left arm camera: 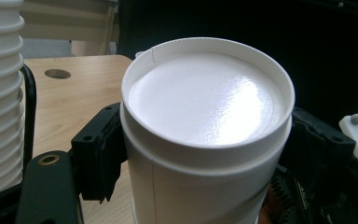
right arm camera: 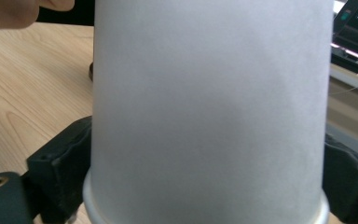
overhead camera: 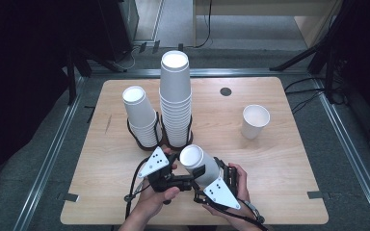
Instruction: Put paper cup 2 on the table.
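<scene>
Both jaws of the right hand-held gripper (overhead camera: 211, 169) pinch an upturned paper cup (overhead camera: 198, 162) near its rim, and the left hand-held gripper (overhead camera: 189, 180) clamps its upper wall. Gentle, even pressure should avoid crushing it; the two cup stacks (overhead camera: 175, 98) stand just beyond on the surface (overhead camera: 279, 159).

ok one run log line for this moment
held cup upside down | left gripper shut on held cup | right gripper shut on held cup

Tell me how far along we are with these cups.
Done, apparently: one cup stands alone, mouth up, on the right of the table. In hand: both the left gripper and right gripper clamp an upside-down cup near the front edge. Left: the tall stack and the short stack in their black holders.
</scene>
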`<state>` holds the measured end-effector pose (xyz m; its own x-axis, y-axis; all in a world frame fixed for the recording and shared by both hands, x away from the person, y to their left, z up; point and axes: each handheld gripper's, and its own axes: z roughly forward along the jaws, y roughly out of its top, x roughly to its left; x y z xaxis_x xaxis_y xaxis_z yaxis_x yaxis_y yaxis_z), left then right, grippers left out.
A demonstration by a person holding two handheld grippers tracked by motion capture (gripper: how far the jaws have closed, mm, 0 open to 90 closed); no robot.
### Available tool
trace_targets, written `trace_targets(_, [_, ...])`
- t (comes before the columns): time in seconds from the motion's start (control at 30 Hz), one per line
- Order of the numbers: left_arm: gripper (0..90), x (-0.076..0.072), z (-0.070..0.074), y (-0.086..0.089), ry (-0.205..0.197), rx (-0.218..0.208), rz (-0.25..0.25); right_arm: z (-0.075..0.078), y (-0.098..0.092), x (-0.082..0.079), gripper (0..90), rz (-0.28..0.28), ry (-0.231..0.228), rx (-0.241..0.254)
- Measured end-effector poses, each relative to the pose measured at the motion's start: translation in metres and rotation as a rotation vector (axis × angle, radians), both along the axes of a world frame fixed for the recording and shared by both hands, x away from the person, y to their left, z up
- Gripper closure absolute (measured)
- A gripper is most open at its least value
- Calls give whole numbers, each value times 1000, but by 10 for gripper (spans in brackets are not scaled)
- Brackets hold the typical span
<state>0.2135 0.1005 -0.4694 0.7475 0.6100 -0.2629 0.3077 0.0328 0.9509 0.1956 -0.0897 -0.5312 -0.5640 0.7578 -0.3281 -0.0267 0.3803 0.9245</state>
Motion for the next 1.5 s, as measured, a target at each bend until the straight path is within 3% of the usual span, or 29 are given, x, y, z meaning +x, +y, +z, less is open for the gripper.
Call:
trace_targets(0.07, [202, -1, 1, -2, -3, 8, 6, 0, 0, 0, 94, -5, -14, -9])
trace_targets(0.17, [157, 0, 3, -1, 24, -2, 5, 0, -2, 1, 102, -22, -33, -41])
trace_targets(0.37, [93, 2, 6, 0, 46, 32, -28, 0, -9, 5, 106, -31, -93, -180])
trace_targets(0.4, [93, 2, 6, 0, 52, 40, -28, 0, -10, 5, 106, -32, -103, -195])
trace_targets(0.5, [91, 3, 7, -1, 52, 126, -26, 1, -11, 5, 106, -43, -147, -238])
trace_targets(0.87, [92, 4, 14, 0, 116, 182, -113, 1, -12, 0, 105, -16, -319, -426])
trace_targets(1.03, [96, 7, 11, 0, 139, 194, -142, -2, -10, -3, 104, 0, -359, -452])
trace_targets(1.13, [169, 7, 11, 3, 129, 192, -140, -3, -10, -4, 102, 1, -374, -461])
trace_targets(1.3, [190, 7, 8, 5, 122, 183, -158, -3, -13, -3, 84, 20, -412, -488])
trace_targets(1.5, [217, 8, 8, 4, 140, 168, -170, -3, -15, -1, 35, 28, -401, -485])
